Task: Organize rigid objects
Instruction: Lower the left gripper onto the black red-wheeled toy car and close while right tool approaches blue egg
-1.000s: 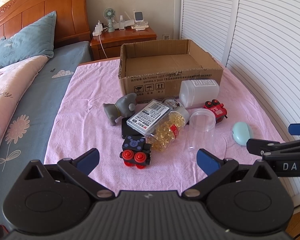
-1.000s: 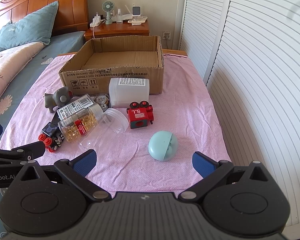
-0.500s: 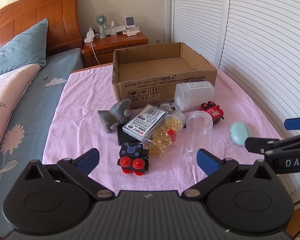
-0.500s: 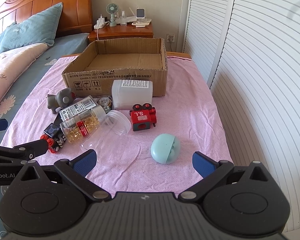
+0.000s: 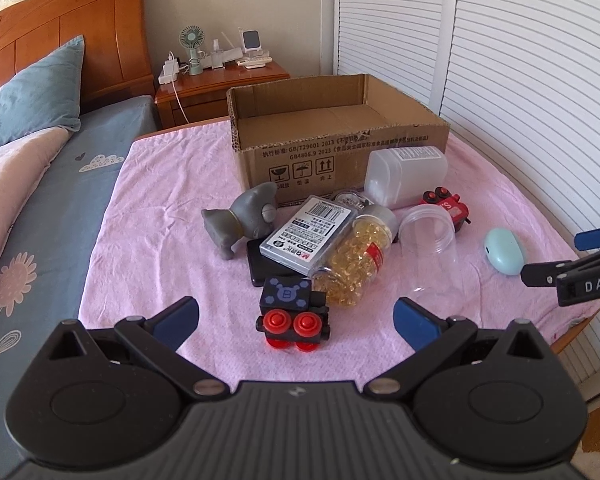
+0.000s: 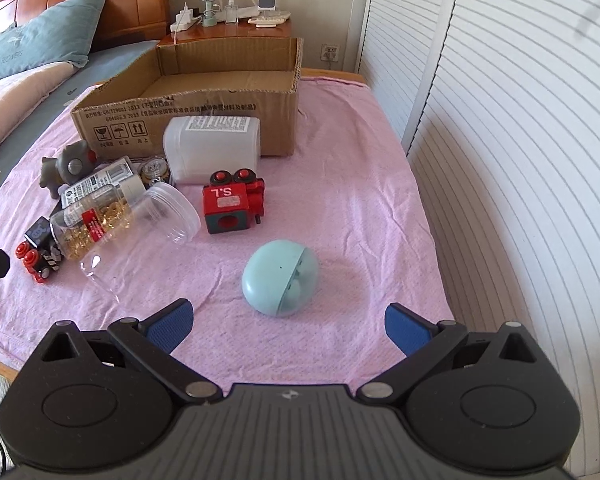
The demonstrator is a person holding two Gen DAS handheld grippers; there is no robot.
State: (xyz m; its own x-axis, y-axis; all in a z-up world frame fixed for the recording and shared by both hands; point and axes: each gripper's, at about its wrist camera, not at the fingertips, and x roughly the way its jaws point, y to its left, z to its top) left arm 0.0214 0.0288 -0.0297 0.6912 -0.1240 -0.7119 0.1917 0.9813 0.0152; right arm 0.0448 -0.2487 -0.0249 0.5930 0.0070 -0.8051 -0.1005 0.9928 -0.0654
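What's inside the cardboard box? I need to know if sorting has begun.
The cardboard box shows only bare floor flaps inside; nothing sits in the visible part. Its near wall hides the front strip of the floor.

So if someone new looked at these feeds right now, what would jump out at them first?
Probably the open cardboard box at the back of the pink cloth, with nothing visible inside it. Next, the jumble in front of it: a capsule bottle, a clear jar, a grey elephant toy and a red train block. The pale blue egg-shaped case lies alone, just ahead of the right gripper's open jaws.
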